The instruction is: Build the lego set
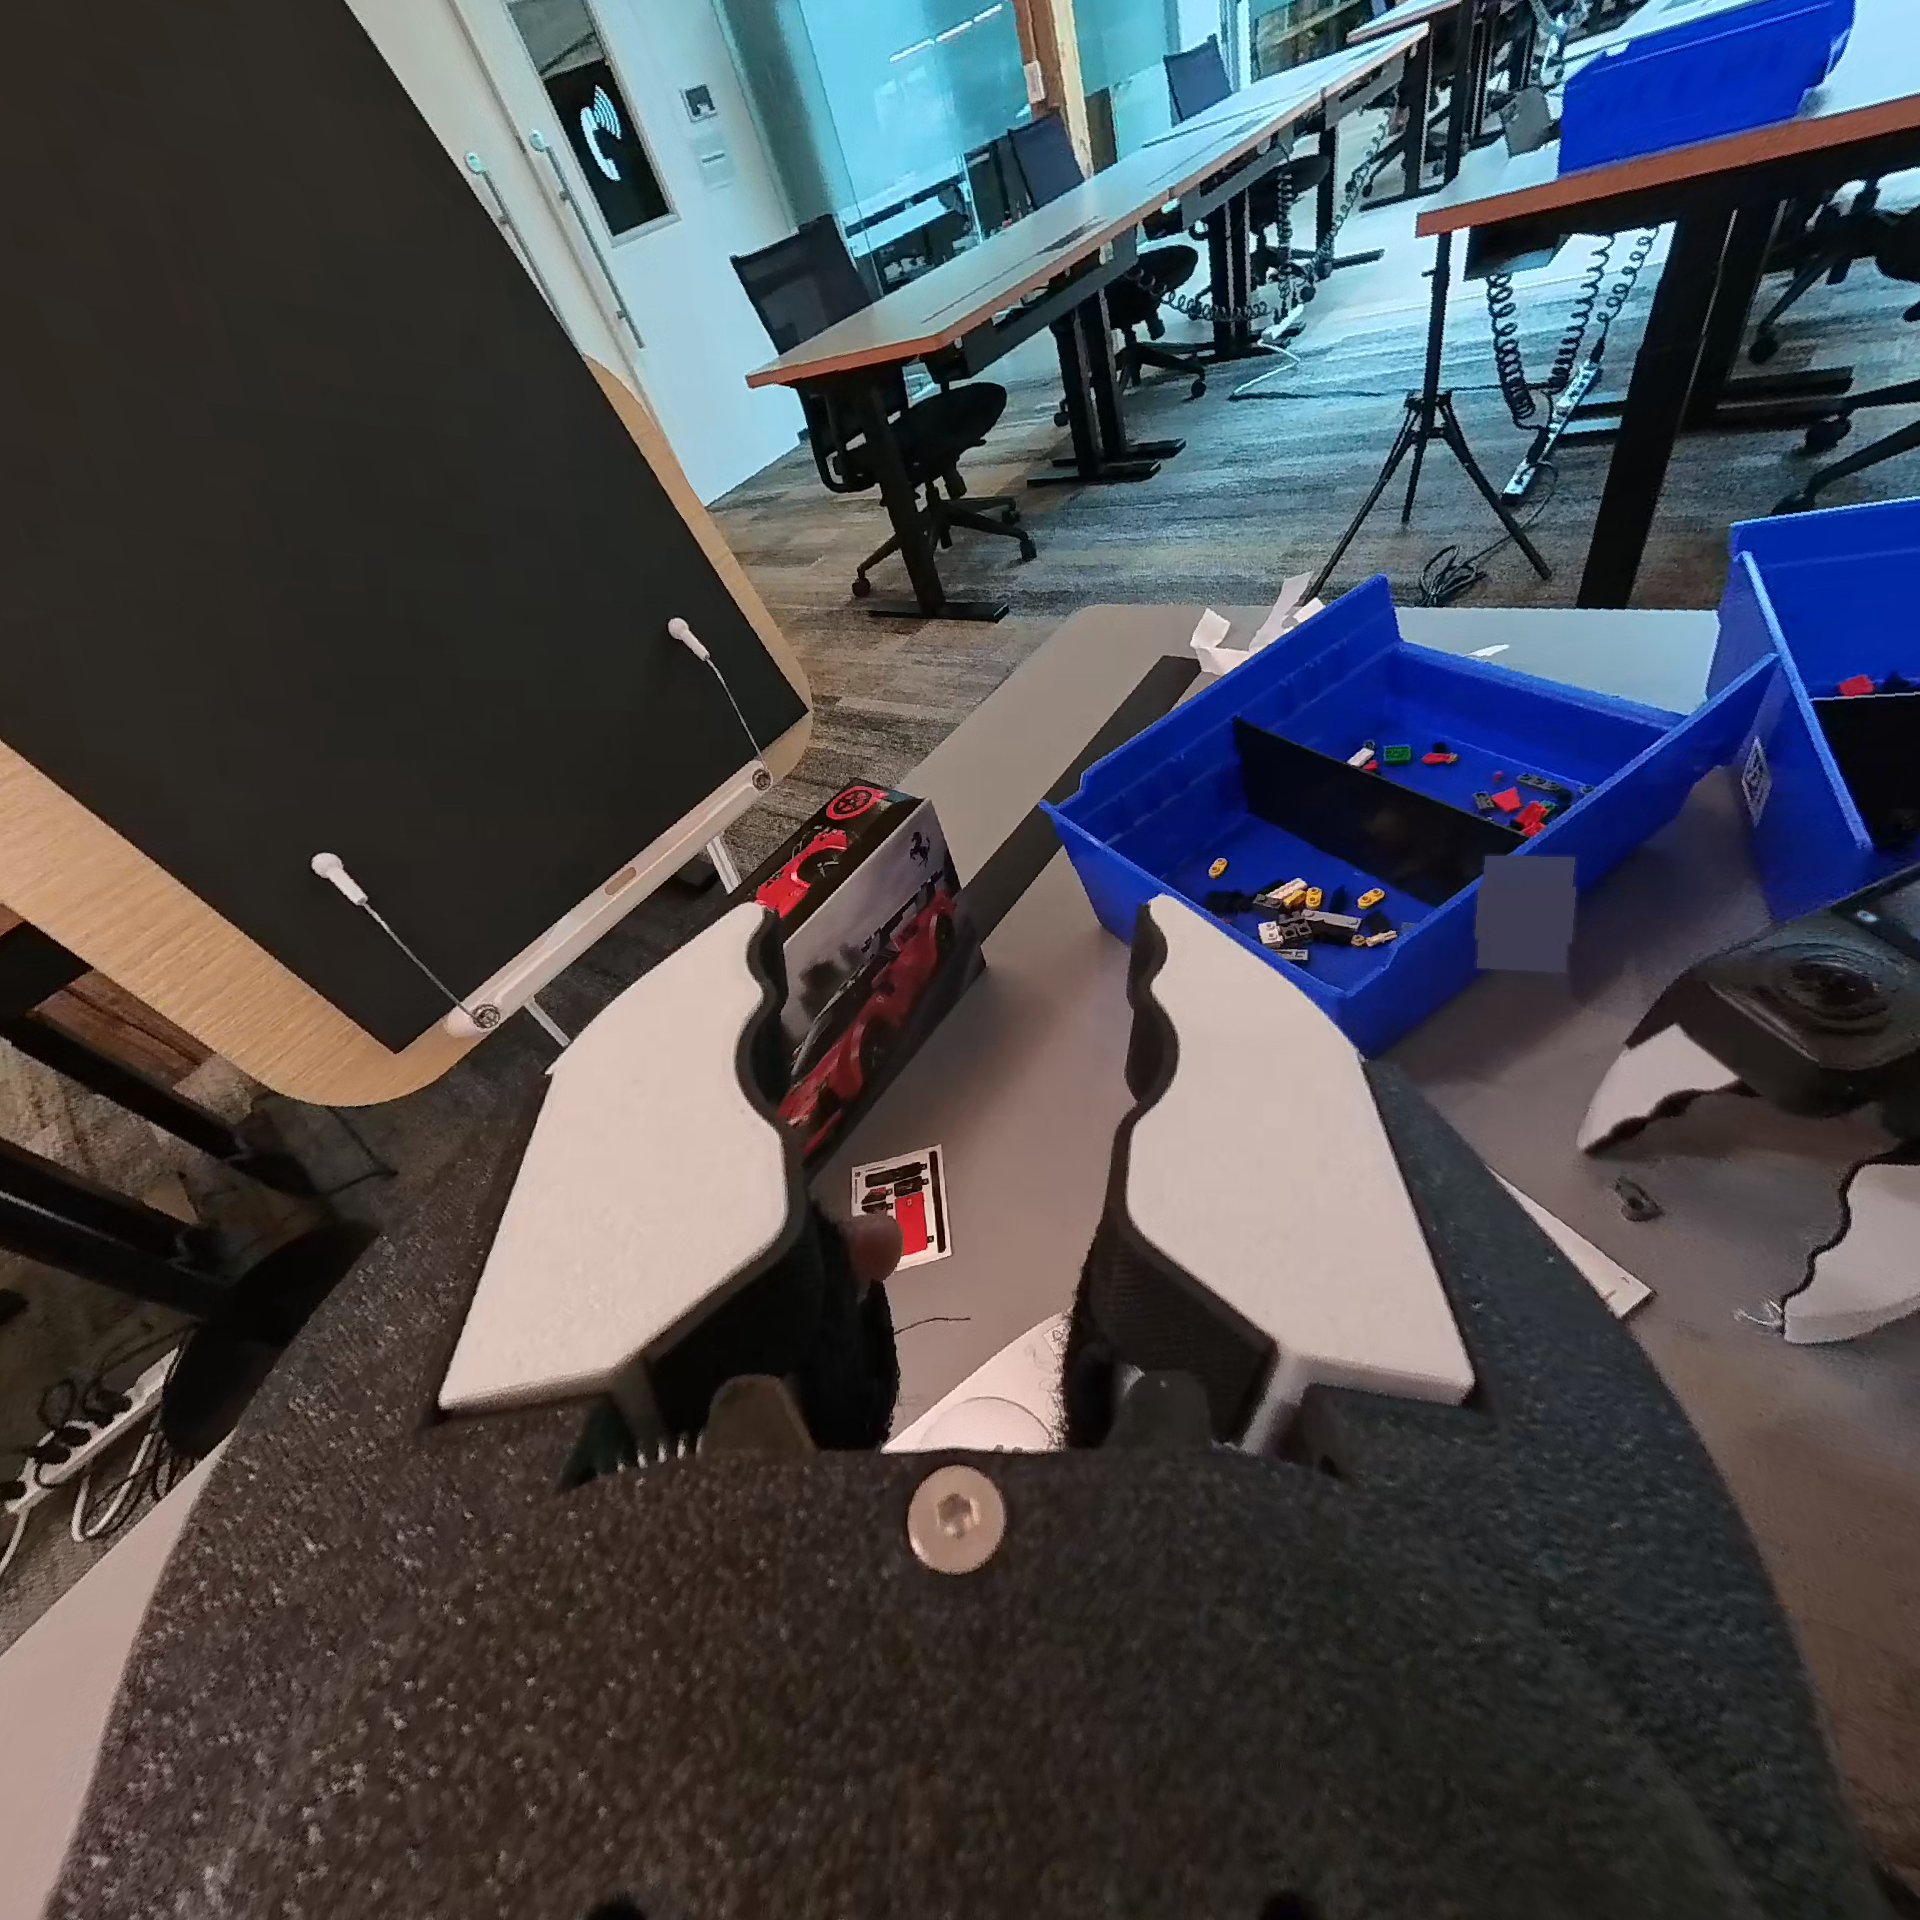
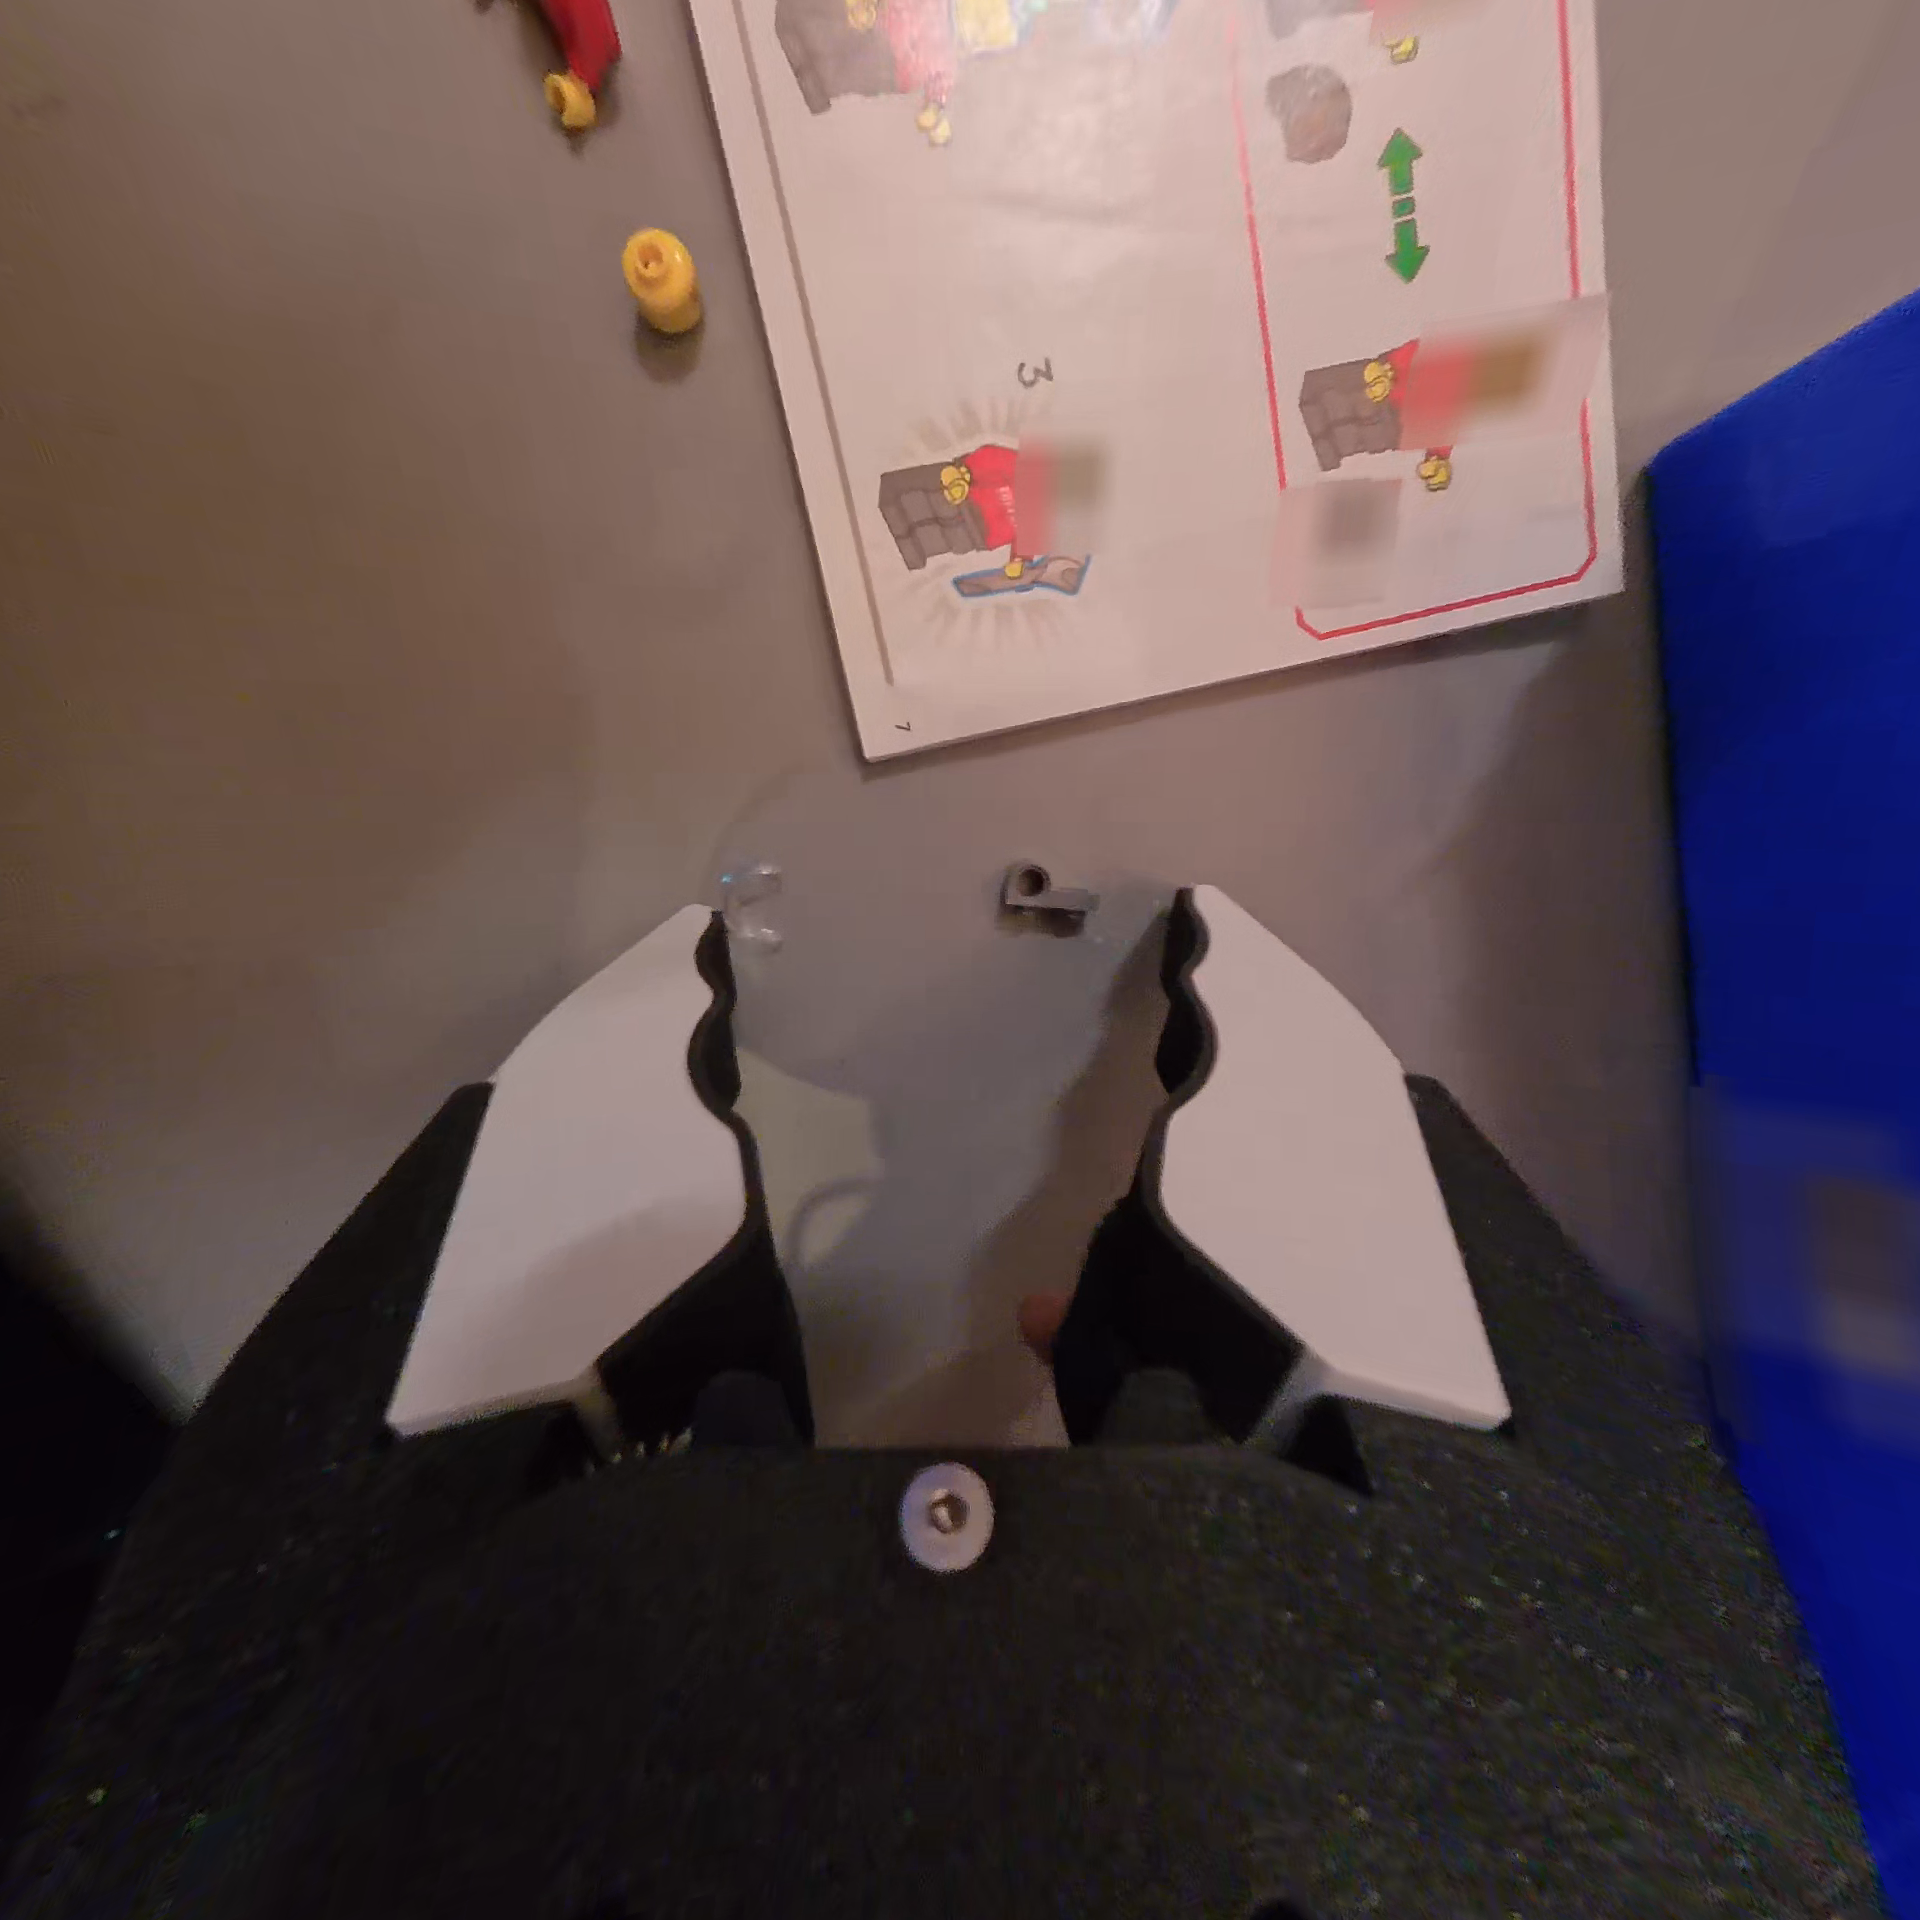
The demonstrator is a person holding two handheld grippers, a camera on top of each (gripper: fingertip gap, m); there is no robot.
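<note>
— What are we holding in our right gripper [image 2: 951, 904]?
— Nothing. Its fingers are standing wide apart over the table [image 2: 312, 623], with a small grey piece [image 2: 1047, 896] and a clear piece [image 2: 750, 902] lying between the tips.
— And our left gripper [image 1: 951, 925]?
— It is gaping too, empty, pointing beside the toy box [image 1: 883, 966], near the blue bin [image 1: 1340, 997].

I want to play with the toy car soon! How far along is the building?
Not far. Done: the instruction booklet lies open. In hand: nothing; both the right hand-held gripper and the left hand-held gripper are open, with a small grey piece and a clear piece lying loose on the table. Left: many pieces sit unbuilt in the blue bin.
</note>
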